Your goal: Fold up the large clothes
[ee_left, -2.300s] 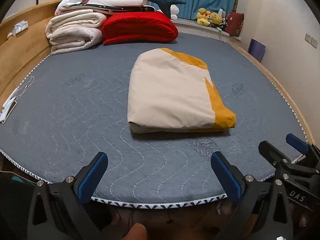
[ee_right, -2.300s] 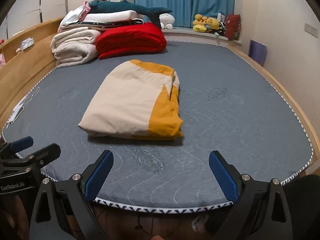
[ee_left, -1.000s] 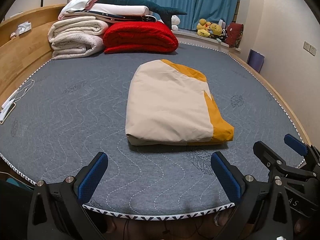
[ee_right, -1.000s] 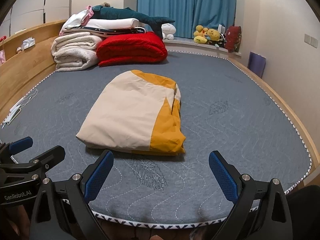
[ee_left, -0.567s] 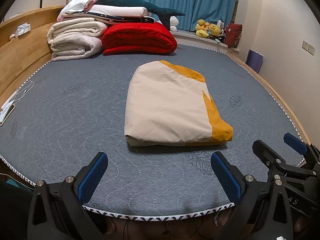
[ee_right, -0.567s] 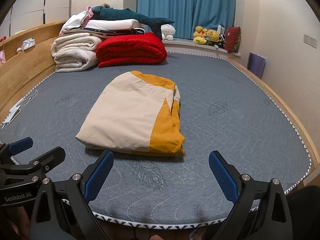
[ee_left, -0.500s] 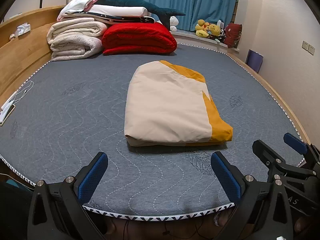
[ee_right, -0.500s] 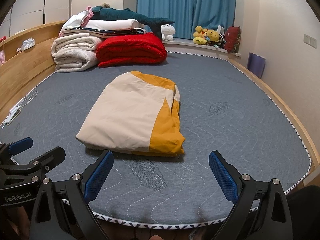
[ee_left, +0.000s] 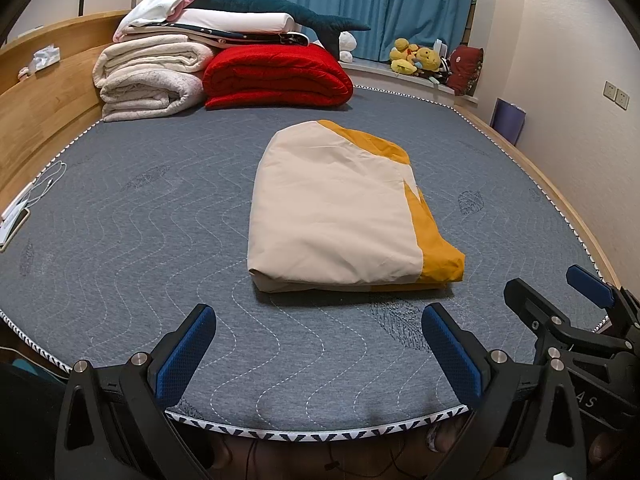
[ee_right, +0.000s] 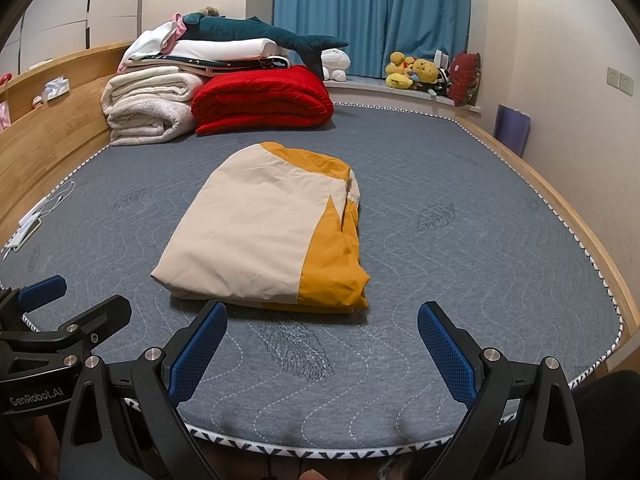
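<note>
A beige and mustard-yellow garment [ee_left: 340, 208] lies folded into a thick rectangle in the middle of the grey quilted mattress [ee_left: 140, 240]; it also shows in the right wrist view [ee_right: 272, 232]. My left gripper [ee_left: 320, 352] is open and empty, held over the mattress's near edge, short of the garment. My right gripper [ee_right: 320, 352] is open and empty at the same edge, to the right of the left one. The right gripper shows at the right of the left wrist view [ee_left: 572, 312], and the left gripper at the left of the right wrist view [ee_right: 52, 316].
Folded white blankets [ee_left: 148, 76], a red quilt [ee_left: 276, 76] and a teal plush shark [ee_left: 280, 8] are stacked at the head of the bed. Wooden bed frame [ee_left: 44, 92] on the left, with a phone and cable [ee_left: 16, 216]. Plush toys [ee_left: 416, 60] on the window ledge. Wall at right.
Both grippers have drifted slightly, and the view has settled a little closer to the garment. The garment has not moved and both grippers stay open.
</note>
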Demonstrator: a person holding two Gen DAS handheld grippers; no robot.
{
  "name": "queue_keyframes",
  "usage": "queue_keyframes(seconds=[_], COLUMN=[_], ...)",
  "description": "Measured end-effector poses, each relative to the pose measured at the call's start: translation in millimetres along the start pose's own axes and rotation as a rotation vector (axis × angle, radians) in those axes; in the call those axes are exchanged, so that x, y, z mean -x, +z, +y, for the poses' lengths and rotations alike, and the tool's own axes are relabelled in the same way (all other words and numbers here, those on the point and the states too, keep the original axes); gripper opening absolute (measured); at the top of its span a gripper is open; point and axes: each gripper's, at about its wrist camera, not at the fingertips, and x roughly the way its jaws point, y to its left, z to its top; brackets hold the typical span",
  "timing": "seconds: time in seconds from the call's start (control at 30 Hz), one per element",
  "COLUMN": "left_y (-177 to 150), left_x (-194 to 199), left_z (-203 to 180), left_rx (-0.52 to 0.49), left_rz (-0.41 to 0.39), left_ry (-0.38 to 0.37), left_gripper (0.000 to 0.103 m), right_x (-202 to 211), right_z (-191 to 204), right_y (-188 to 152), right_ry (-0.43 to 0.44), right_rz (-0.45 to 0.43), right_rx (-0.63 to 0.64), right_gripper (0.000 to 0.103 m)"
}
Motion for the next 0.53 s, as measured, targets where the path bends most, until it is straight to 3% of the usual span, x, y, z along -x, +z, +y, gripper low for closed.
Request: queue_keyframes(seconds=[0.53], left_y=[0.8], left_x=[-2.3], left_z=[0.8], left_rx=[-0.004], left_rz=[-0.002], left_ry=[-0.004], left_gripper=[0.103], right_x=[0.4], right_z=[0.5], right_y=[0.8], right_ry=[-0.001], right_rz=[0.003], right_rx=[-0.002], right_gripper=[0.096])
